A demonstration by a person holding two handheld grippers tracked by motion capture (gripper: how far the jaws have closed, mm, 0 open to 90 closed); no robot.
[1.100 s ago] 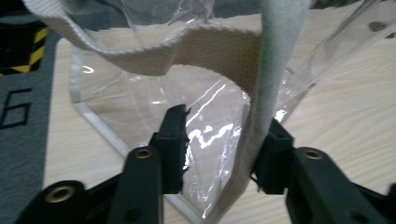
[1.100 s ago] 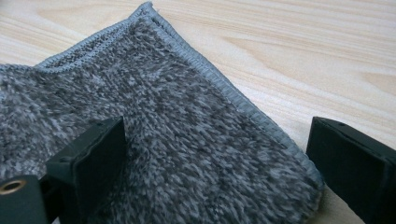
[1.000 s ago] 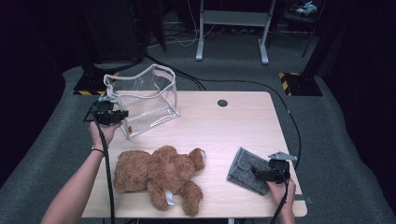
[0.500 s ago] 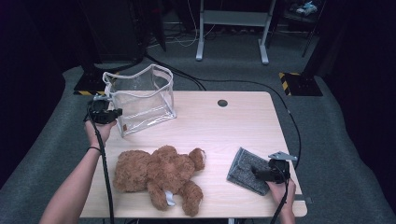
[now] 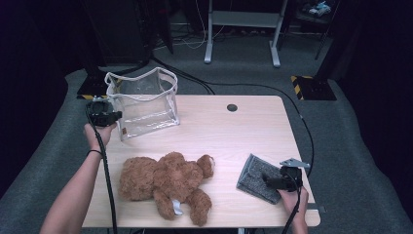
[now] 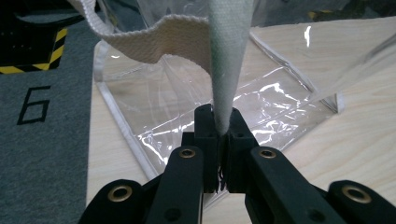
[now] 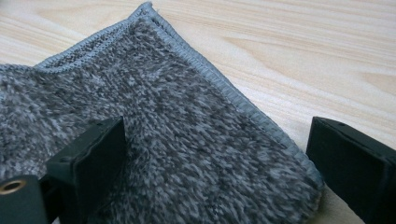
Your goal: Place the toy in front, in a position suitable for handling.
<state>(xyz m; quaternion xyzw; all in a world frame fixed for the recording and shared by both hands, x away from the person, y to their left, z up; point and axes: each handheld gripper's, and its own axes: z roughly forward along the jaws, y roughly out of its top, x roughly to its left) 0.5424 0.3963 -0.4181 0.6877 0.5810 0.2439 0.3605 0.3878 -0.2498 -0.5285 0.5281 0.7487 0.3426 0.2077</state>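
- Pinching the white strap (image 6: 227, 56) of the clear bag (image 5: 146, 105), upper left of the high view, with my left gripper (image 5: 103, 116); jaws clamped tight.
- Pull level and slowly, so the webbing doesn't slip.
- Right gripper (image 7: 219, 163), lower right, spread over the grey cloth (image 5: 260, 178); I leave it parked.

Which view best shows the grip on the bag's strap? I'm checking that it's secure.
The left gripper view: the left gripper pinches the white strap. The high view shows it small, beside the clear bag.

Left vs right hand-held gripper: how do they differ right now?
The left hand-held gripper is shut on the clear bag's white strap; the right hand-held gripper is open over the grey cloth. Left sits at the table's far left edge, right at the near right corner. Both are black with two jaws.
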